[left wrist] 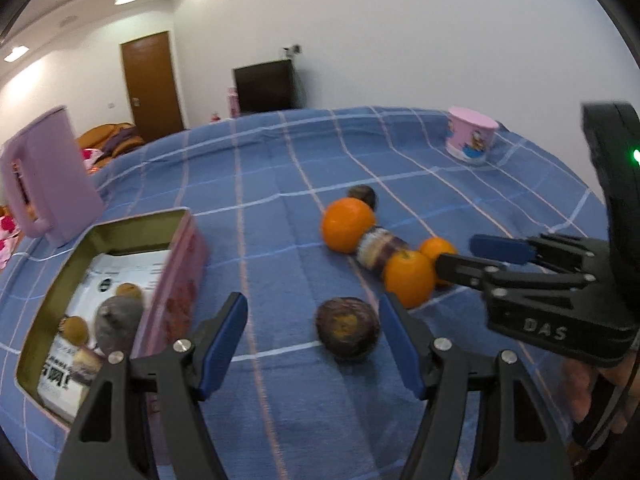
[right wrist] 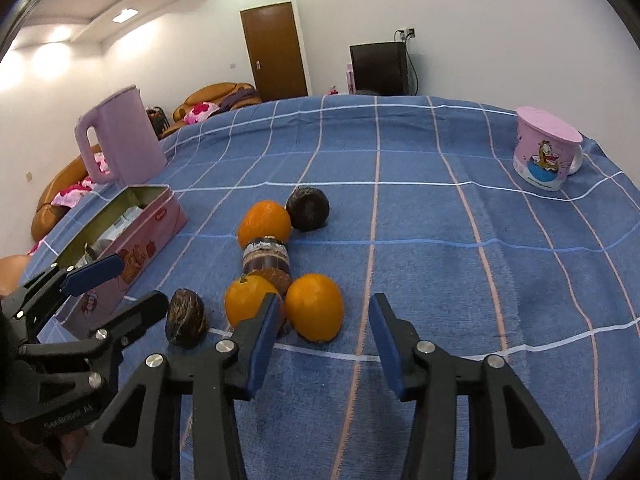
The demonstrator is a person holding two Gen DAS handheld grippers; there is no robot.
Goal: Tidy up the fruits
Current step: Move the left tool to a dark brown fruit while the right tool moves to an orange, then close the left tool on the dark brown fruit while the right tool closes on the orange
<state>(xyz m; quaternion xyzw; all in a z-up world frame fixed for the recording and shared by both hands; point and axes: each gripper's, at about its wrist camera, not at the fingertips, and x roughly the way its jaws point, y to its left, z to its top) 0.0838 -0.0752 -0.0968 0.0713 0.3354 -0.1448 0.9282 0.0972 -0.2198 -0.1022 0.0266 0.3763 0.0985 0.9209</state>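
Observation:
A row of fruit lies on the blue checked cloth (right wrist: 420,208): three oranges (right wrist: 314,306), (right wrist: 252,300), (right wrist: 264,222), a purple wrapped sweet potato (right wrist: 267,256) and a dark passion fruit (right wrist: 308,208) at the far end. Another dark passion fruit (left wrist: 346,328) lies apart, between my left gripper's open fingers (left wrist: 312,344). My right gripper (right wrist: 322,344) is open and empty, just in front of the nearest orange; it also shows in the left wrist view (left wrist: 456,252). A pink tin box (left wrist: 120,292) at the left holds several fruits.
A lilac kettle (right wrist: 120,136) stands behind the tin box. A pink cartoon mug (right wrist: 546,148) with a lid stands at the far right. Beyond the table are a brown door, a sofa and a black cabinet.

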